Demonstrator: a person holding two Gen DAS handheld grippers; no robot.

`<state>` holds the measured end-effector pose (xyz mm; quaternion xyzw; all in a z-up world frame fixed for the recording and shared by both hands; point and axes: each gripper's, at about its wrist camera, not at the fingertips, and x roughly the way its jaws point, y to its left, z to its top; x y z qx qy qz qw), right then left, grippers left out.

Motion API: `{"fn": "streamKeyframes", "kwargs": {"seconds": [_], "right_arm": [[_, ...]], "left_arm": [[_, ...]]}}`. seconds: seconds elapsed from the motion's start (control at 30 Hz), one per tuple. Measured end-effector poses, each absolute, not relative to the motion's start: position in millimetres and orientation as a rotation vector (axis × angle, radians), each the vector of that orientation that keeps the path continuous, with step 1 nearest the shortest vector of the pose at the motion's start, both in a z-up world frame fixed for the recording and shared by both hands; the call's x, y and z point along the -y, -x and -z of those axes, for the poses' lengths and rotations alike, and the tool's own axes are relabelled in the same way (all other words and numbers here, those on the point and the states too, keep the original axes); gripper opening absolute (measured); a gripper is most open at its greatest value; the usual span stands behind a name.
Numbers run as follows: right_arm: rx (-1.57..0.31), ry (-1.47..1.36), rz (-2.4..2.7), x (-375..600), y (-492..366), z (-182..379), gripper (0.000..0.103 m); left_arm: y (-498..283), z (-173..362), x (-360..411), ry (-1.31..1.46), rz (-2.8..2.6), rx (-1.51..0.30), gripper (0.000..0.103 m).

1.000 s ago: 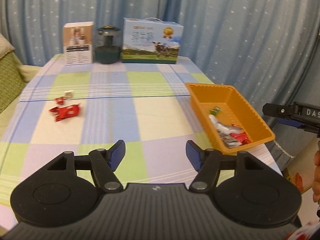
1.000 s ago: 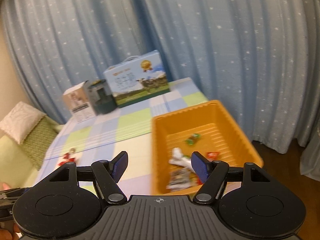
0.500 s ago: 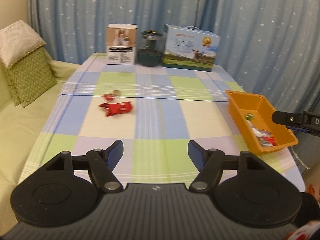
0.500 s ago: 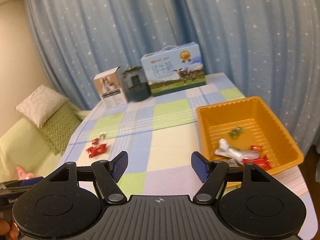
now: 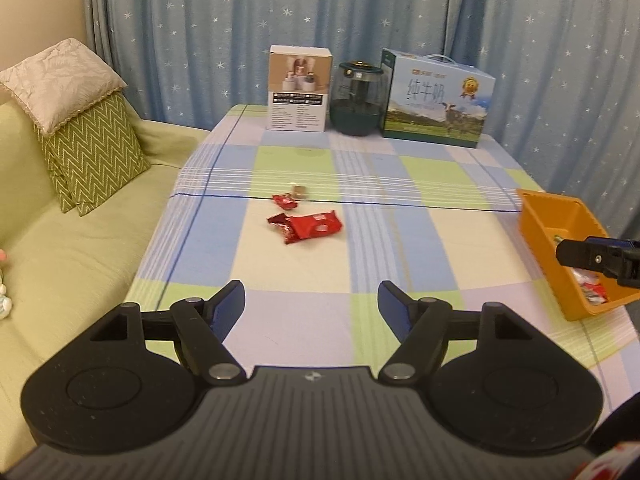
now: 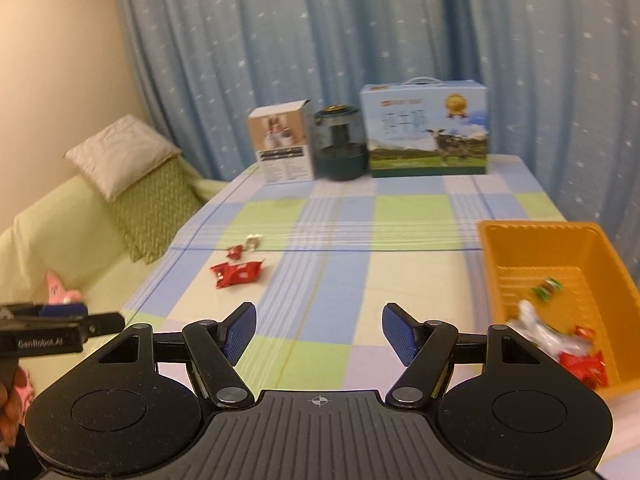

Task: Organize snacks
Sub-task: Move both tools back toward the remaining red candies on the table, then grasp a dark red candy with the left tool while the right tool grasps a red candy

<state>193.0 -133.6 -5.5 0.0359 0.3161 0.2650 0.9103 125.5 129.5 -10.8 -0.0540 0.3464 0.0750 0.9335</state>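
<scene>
Left gripper (image 5: 311, 304) is empty with the jaws spread wide, nothing between the pads. Over the last second its view swung off the orange basket (image 5: 540, 216) and onto the loose snacks, so the basket now sits cropped at the right edge of the left wrist view while the red wrapper (image 5: 308, 226) is nearly dead ahead of the jaws. Right gripper (image 6: 319, 332) is also empty and open, same width as a second ago; its view swung the same way, from basket-centred to the middle of the tabletop (image 6: 400, 280), basket (image 6: 520, 240) now to its right. My read: a drop-off at the basket is finished and both tools are heading for the next pick, left one the likely picker since it lines up with the cluster. Taking the basket as landmark: the red wrapper lies well to its left on the cream square, flat on the cloth; a smaller red candy (image 5: 285, 201) is just behind it, farther from the basket's near end and toward the boxes, and a small tan piece (image 5: 300, 191) is just beside that. Several snacks are already inside the basket. The red wrapper's long axis runs roughly parallel to the tabletop's near edge, one end pointing toward the basket and slightly away from the camera, crumpled end toward the sofa (image 5: 80, 248). A grasp across the short axis probably needs no wrist roll; the approach mainly needs to go forward and down.
</scene>
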Motion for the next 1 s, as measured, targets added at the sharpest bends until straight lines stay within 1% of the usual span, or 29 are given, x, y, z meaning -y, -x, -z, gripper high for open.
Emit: {"fn": "streamKeyframes", "kwargs": {"seconds": [0.43, 0.8, 1.0], "right_arm": [[-0.625, 0.087, -0.712, 40.3, -262.5, 56.6, 0.070], [-0.605, 0.268, -0.831, -25.3, -315.7, 104.6, 0.069], [-0.583, 0.313, -0.868, -47.5, -339.8, 123.6, 0.069]], "left_arm": [[-187.5, 51.2, -181.5, 0.076, -0.211, -0.747, 0.071], [-238.1, 71.3, -213.7, 0.137, -0.245, -0.754, 0.071], [-258.0, 80.2, -233.4, 0.185, -0.274, -0.767, 0.071]]}}
